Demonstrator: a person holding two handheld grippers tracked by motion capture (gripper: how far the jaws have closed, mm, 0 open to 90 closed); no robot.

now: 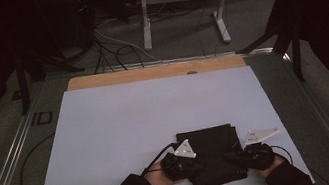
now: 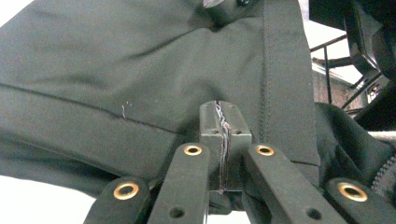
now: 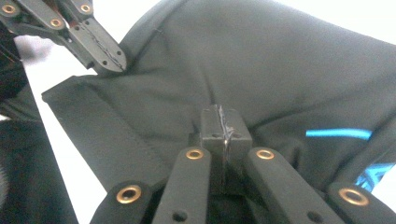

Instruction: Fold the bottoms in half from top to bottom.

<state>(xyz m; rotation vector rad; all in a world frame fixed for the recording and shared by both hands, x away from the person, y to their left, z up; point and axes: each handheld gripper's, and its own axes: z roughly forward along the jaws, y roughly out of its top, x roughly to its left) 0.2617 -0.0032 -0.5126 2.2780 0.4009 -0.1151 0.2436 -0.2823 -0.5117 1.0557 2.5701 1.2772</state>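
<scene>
— What's at the near edge of the table (image 1: 108,132)?

— A person's two hands, each with a gripper, on a dark folded garment (image 1: 208,141) lying near that edge, right of the middle. The left gripper (image 1: 192,165) has its jaws clamped on the garment's near left side; the right gripper (image 1: 231,156) is clamped on its near right side.

— Do the gripper views bear that out?

— Yes. In each, the jaws are pressed together with only a thin layer of cloth and a few loose threads between them.

— And farther off?

— The rest of the garment lies flat toward the table's middle; beyond it the white top is bare up to the wooden strip (image 1: 154,72) at the far edge.

— What could go wrong?

— The bite looks shallow on both sides, so a quick lift could probably pull the cloth free. If one hand rises ahead of the other, the fold would likely skew or fall open.
</scene>
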